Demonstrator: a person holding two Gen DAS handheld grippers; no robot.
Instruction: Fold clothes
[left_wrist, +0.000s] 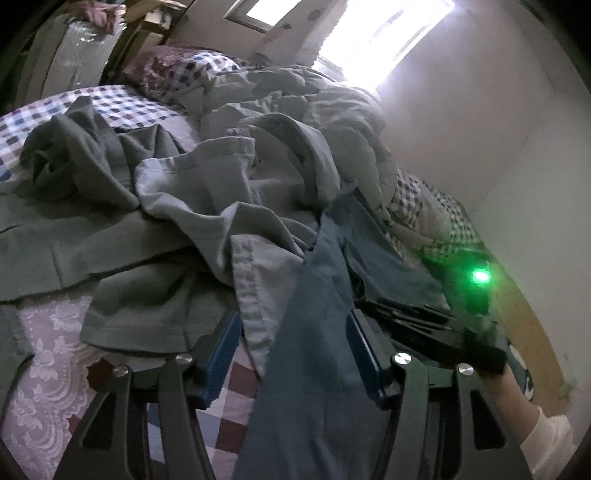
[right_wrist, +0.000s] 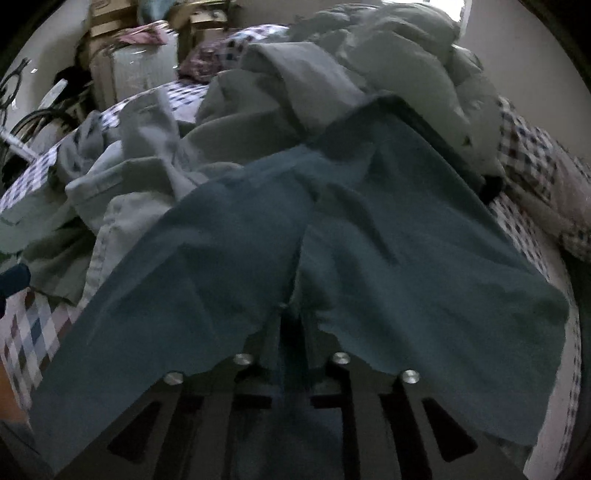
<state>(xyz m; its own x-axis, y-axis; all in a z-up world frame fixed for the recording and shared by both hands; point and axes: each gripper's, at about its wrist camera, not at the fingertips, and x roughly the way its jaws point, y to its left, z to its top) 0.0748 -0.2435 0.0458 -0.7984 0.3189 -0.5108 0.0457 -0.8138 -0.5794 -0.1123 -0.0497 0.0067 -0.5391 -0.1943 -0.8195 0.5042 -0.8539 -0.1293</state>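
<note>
blue garment (left_wrist: 314, 369) between spread left gripper (left_wrist: 293, 332) | right gripper (right_wrist: 291, 325) clamps it

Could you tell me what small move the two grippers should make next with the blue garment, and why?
Probably close the left gripper on the blue garment: its fingers stand apart around a strip of it, while the right gripper appears shut on the cloth, which drapes over its tips.

No legible text or labels.

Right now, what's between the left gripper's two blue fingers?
A strip of the blue garment runs between the open left gripper fingers, seen in the left wrist view.
</note>
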